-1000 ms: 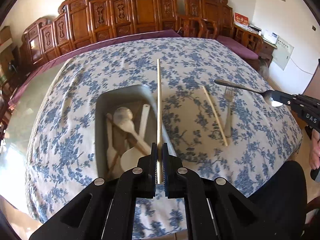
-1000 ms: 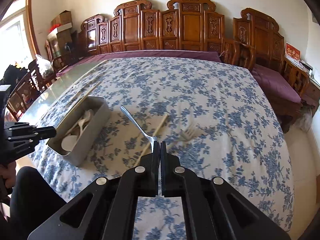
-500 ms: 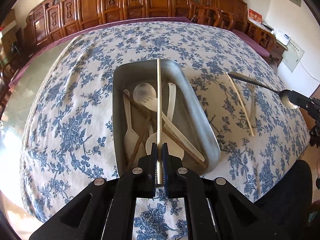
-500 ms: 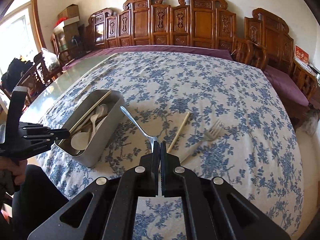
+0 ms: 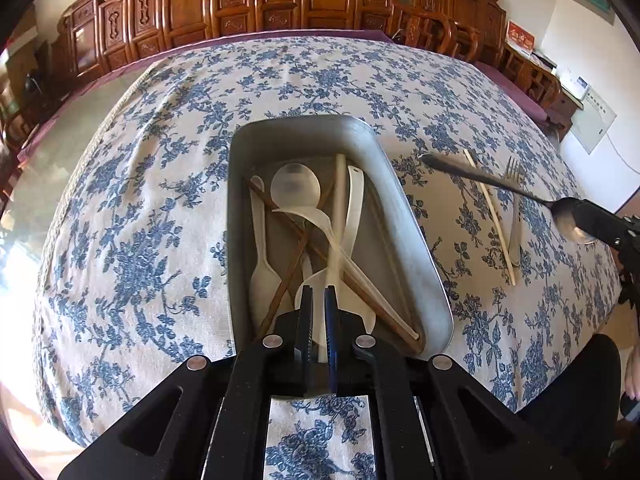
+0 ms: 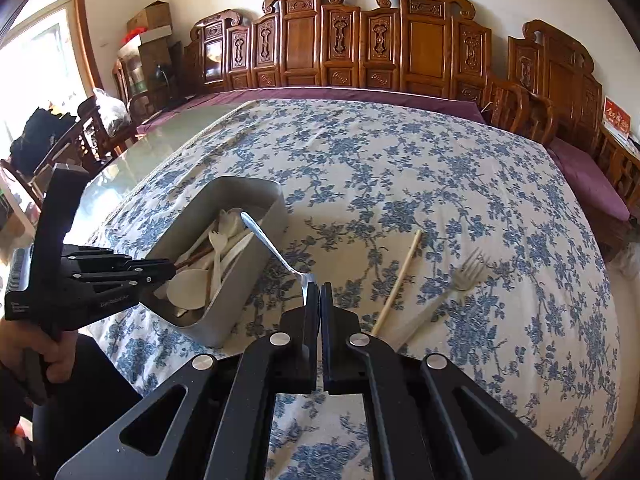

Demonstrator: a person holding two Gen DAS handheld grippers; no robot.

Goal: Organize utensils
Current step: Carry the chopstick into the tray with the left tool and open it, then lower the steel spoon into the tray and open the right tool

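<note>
While the left gripper [image 5: 319,300] hangs low over the near end of the tin [image 5: 404,216], its jaws are pinched on a pale chopstick [image 5: 338,216] that runs up the tin's length among what is already stowed — white plastic spoons, a ladle-like scoop and dark brown sticks, all crossed over one another. That stick looks as good as delivered; it only wants letting go. Right of the tin, the right gripper [image 6: 320,300] has its jaws clamped on the bowl of a metal spoon [image 6: 272,246], whose handle reaches out over the tin's right rim, so that one seems partway there. Further right, a second pale chopstick [image 6: 400,276] and a fork [image 6: 444,296] lie side by side on the flowered cloth [image 6: 440,184], close together but whether touching I cannot tell — those two look like what is left. The pile in the tin sits tangled, so a dropped piece may ride up on it, and the two grippers are near each other at the same end. Carved wooden chairs [image 6: 420,48] line the far wall, well apart from the work.
</note>
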